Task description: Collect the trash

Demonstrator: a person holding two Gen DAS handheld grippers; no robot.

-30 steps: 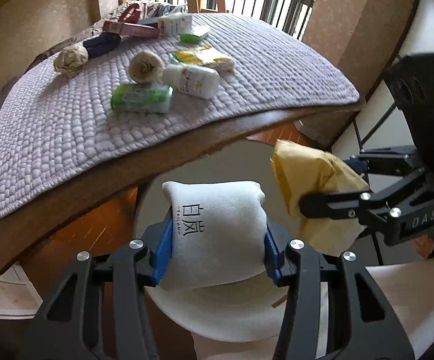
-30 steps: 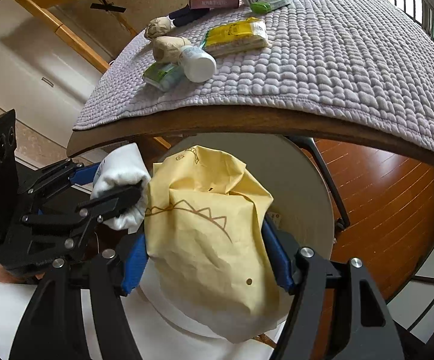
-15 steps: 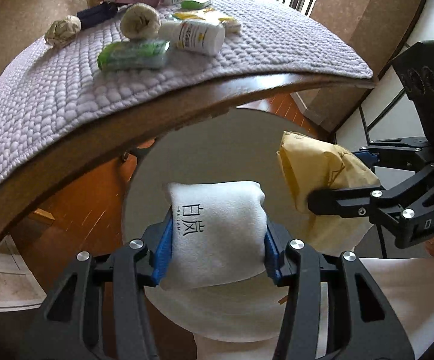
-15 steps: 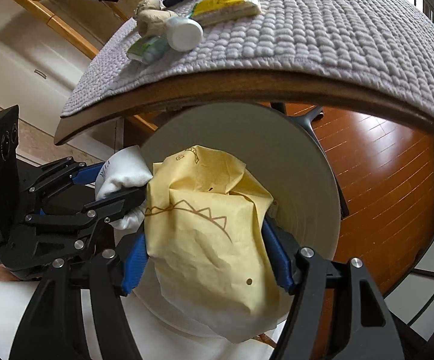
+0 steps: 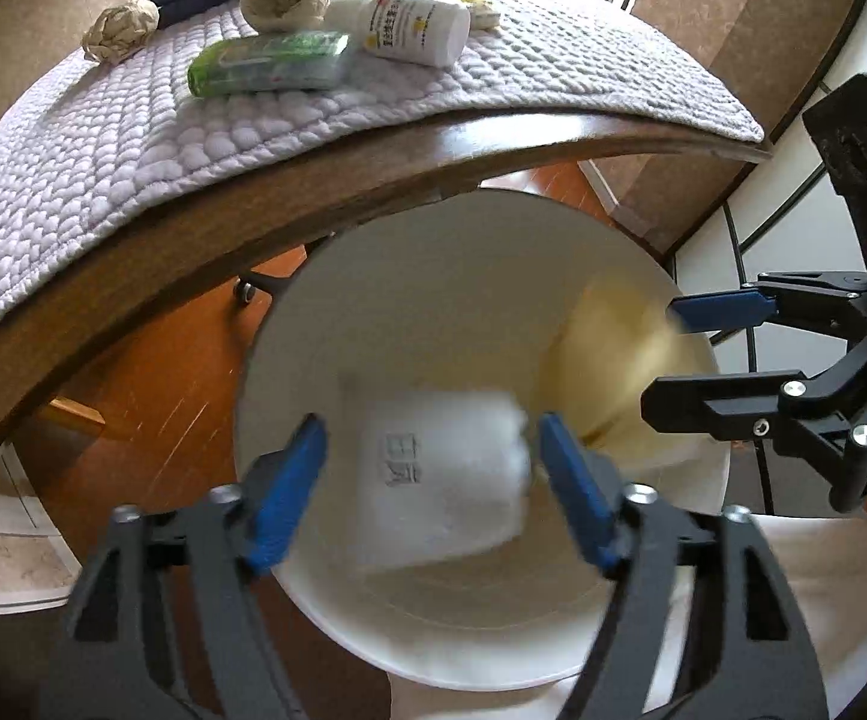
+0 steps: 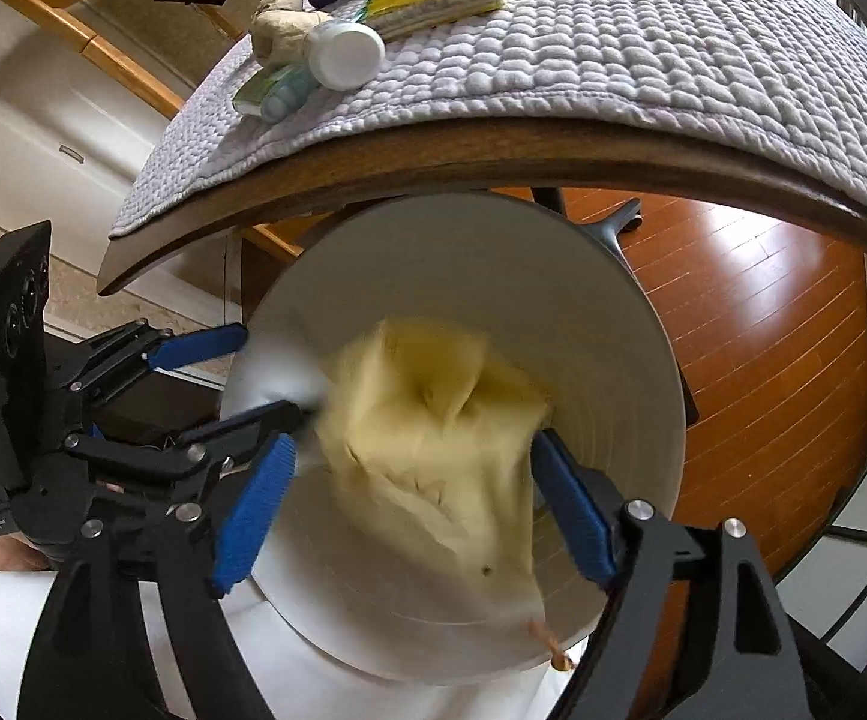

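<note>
both grippers' fingers spread apart; white pack (image 5: 442,468) and yellow bag (image 6: 433,438) blurred between them over bin (image 5: 433,252).

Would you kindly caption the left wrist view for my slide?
Open left claw releases a white packet into the white bin; the right claw drops yellow paper alongside.

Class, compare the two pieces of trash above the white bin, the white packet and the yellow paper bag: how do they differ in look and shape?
The white packet is white with dark printed characters; the yellow paper bag is plain yellow. The packet looks blocky and pillow-like; the bag is crumpled, larger and irregular. Both appear motion-blurred, between open tool fingers over the white bin.
</note>
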